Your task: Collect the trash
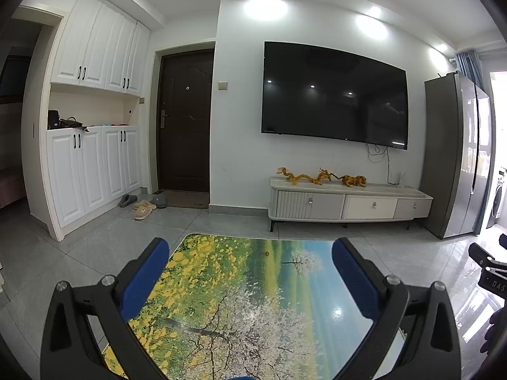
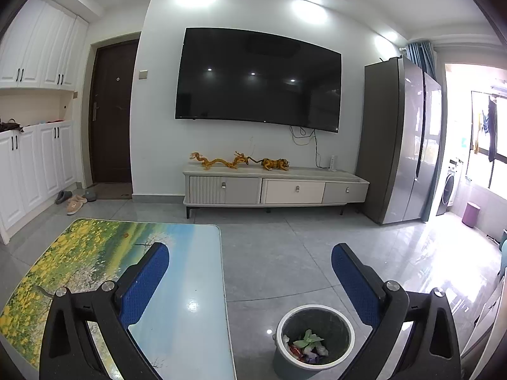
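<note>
My left gripper [image 1: 250,253] is open and empty, held above a low table [image 1: 253,300] with a printed landscape top. A tiny orange speck [image 1: 267,253] lies near the table's far edge. My right gripper [image 2: 250,253] is open and empty, held over the table's right edge [image 2: 202,300] and the floor. A grey bin [image 2: 313,338] with a white rim stands on the floor just right of the table, below and between my right fingers. It holds crumpled wrappers and a green scrap [image 2: 309,340]. The right gripper's body shows at the right edge of the left wrist view [image 1: 489,272].
A TV cabinet [image 2: 275,186] with dragon and tiger figures stands against the far wall under a large TV [image 2: 258,79]. A tall fridge [image 2: 402,139] is at the right. Slippers [image 2: 74,201] lie by the door. White cupboards [image 1: 92,164] line the left wall.
</note>
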`<action>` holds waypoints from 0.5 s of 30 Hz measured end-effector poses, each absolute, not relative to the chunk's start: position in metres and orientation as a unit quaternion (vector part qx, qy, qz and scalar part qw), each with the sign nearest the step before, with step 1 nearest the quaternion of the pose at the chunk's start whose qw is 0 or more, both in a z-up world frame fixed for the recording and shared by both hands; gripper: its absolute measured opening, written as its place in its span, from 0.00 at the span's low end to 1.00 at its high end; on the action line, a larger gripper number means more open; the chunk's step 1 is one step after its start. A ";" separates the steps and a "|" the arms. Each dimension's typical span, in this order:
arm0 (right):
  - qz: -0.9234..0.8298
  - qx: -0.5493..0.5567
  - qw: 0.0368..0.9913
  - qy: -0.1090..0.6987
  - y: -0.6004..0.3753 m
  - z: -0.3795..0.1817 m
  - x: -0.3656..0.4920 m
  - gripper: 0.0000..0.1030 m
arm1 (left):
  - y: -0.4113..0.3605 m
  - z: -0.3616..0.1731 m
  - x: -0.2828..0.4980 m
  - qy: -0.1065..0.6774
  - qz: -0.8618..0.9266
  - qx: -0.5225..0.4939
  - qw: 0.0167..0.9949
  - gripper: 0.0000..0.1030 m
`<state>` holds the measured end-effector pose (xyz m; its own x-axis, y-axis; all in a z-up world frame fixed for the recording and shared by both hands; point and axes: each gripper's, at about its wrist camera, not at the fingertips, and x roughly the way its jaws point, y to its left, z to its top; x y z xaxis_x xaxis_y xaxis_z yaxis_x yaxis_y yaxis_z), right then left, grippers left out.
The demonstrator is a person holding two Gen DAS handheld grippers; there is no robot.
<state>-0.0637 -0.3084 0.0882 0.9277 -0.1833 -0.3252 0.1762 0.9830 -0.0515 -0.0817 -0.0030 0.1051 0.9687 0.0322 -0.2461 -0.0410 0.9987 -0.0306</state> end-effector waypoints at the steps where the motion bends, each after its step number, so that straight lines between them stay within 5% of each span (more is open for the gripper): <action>1: -0.092 -0.010 0.982 0.167 -0.308 0.087 -0.064 1.00 | -0.004 0.104 -0.081 0.124 0.018 -0.016 0.992 1.00; 15: -0.103 -0.011 0.977 0.185 -0.315 0.077 -0.051 1.00 | -0.004 0.096 -0.066 0.142 0.016 -0.015 0.990 1.00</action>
<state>-0.0515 -0.3154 0.0771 0.9100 -0.2054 -0.3601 0.1975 0.9785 -0.0589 -0.0656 -0.0041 0.0959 0.9590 0.0278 -0.2819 -0.0364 0.9990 -0.0254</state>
